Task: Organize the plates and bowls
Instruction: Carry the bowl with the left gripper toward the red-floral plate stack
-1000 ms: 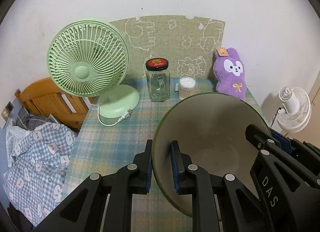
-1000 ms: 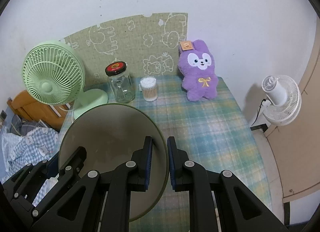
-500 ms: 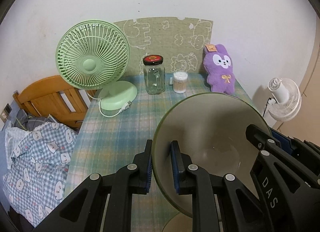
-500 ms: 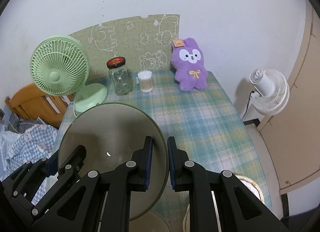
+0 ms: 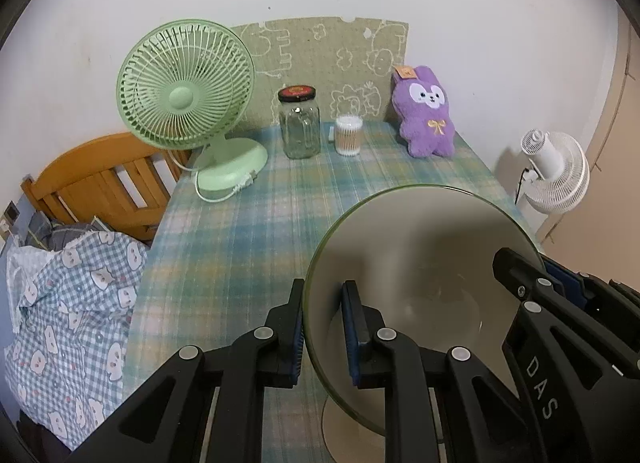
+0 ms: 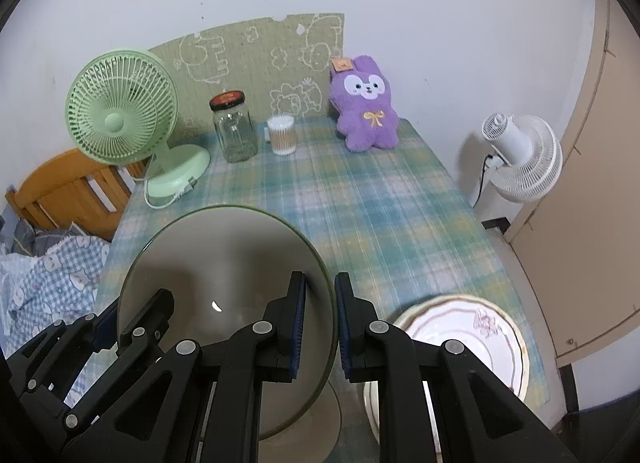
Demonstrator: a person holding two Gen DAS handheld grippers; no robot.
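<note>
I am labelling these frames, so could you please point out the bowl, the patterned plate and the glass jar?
bowl (image 6: 224, 263): right wrist view, inner wall.
patterned plate (image 6: 460, 327): right wrist view, its centre.
glass jar (image 5: 300, 131): left wrist view, its body.

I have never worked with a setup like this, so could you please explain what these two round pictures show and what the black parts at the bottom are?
There is no robot: a person holds a black two-finger gripper in each hand, each carrying a wide-angle camera looking along its fingers. One picture comes from the left gripper, the other from the right gripper. Both are clamped on opposite rims of one large olive-rimmed grey bowl, held above a table with a blue-green plaid cloth. On the table stand a green desk fan, a clear glass jar with a black lid, a tub of cotton swabs, a purple plush rabbit and, nearer, a white plate with a gold rim.
</note>
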